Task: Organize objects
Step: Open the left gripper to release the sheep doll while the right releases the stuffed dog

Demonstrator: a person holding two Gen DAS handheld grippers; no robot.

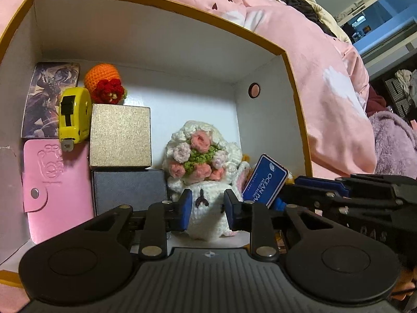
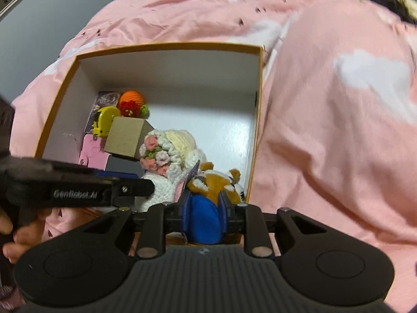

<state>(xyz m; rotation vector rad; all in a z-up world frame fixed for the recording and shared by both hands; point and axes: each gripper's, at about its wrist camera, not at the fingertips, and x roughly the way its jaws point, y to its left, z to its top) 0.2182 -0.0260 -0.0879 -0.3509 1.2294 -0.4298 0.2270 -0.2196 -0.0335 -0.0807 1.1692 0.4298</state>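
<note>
Looking along my left gripper (image 1: 207, 210), I see its two blue pads set on either side of the crocheted doll (image 1: 200, 182), low on its white body; whether they already press the yarn or only flank it I cannot tell. The doll stands upright in the box (image 1: 161, 2), its long axis running from base to its flower-covered head, its face turned toward me. It is soft yarn, so I judge it light and squashy: it will give under the pads, not slip, and the firm lower body is a better hold than the loose flower crown. To its left the gold box (image 1: 120, 137) sits on the dark box (image 1: 130, 191), with the yellow tape measure (image 1: 73, 116), pink card holder (image 1: 56, 190) and orange crochet piece (image 1: 105, 82) beyond. A blue tag (image 1: 264, 184) leans just right of the doll, pointing up and to the right.

From my right gripper (image 2: 204, 208), the fingers are clenched on the blue stuffed part (image 2: 204, 221) of a brown plush toy (image 2: 219, 180), which lies on its side by the box's near right wall, beside the doll (image 2: 161, 161). It looks plump and yielding, light too, and bulges between my pads, so it should bear a firm squeeze. My left gripper (image 2: 140, 184) reaches in from the left.
</note>
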